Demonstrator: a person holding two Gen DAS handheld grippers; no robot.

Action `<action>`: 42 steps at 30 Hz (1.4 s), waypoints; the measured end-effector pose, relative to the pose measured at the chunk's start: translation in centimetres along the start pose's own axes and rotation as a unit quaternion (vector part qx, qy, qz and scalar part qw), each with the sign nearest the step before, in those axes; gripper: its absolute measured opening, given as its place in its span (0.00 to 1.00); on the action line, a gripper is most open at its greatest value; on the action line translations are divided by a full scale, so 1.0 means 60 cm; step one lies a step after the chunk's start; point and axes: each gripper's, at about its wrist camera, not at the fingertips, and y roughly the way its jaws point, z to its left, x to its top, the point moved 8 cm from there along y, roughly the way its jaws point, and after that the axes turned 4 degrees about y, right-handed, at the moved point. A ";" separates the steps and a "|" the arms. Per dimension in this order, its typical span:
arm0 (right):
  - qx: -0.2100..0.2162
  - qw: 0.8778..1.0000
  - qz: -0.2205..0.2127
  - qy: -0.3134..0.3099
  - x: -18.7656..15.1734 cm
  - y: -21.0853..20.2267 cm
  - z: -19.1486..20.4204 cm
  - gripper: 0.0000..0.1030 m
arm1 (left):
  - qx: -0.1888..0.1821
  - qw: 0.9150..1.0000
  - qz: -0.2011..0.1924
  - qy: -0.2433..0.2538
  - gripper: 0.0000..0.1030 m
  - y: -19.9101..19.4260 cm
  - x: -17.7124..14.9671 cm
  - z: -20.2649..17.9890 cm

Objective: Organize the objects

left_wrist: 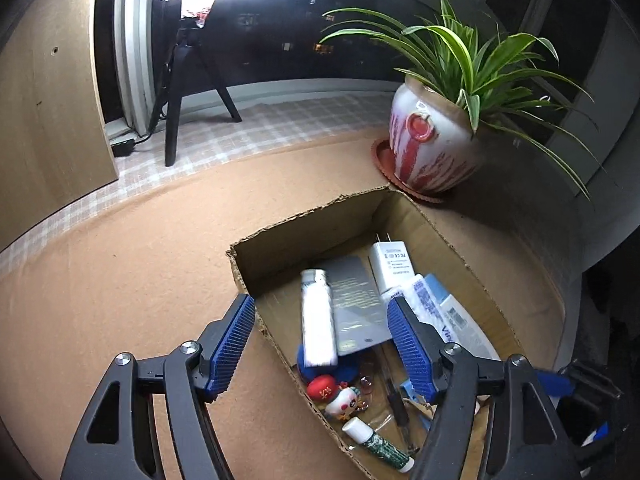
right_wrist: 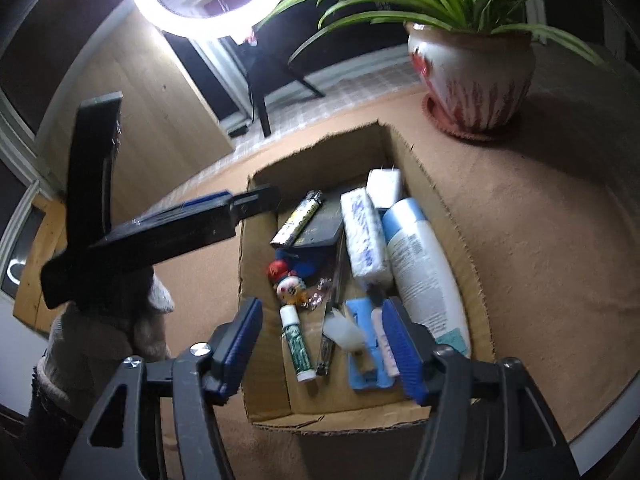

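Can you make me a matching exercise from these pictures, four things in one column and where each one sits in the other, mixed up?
Things:
1. white charger plug
2. lip balm stick
3. potted spider plant
4. big white bottle with a blue top

Places:
A. outside the cardboard box, on a saucer on the table
B. along the box's right wall
C. in the box's far corner
D. at the near end of the box, just below the clown figurine

Pairs: 1-C, 2-D, 3-A, 4-B
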 end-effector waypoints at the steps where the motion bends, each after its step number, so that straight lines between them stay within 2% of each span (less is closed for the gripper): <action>1: -0.001 1.000 0.000 0.001 0.001 0.000 -0.001 0.57 | 0.003 1.000 0.001 -0.001 0.70 0.000 -0.001 0.004; 11: -0.004 1.000 0.003 0.000 0.001 0.004 0.010 0.57 | 0.011 1.000 0.005 -0.018 0.70 -0.023 -0.018 0.046; 20: -0.003 1.000 -0.007 -0.014 -0.005 -0.008 0.044 0.57 | 0.027 0.999 0.001 -0.037 0.70 -0.078 -0.056 0.083; 27: 0.000 0.999 -0.016 -0.039 -0.016 -0.015 0.092 0.57 | 0.048 0.997 -0.017 -0.058 0.70 -0.156 -0.098 0.111; 33: 0.007 0.997 -0.027 -0.067 -0.035 -0.021 0.150 0.57 | 0.079 0.993 -0.038 -0.073 0.72 -0.233 -0.145 0.131; 42: 0.030 0.994 -0.009 -0.106 -0.089 -0.001 0.241 0.57 | 0.116 0.987 -0.054 -0.099 0.74 -0.337 -0.223 0.169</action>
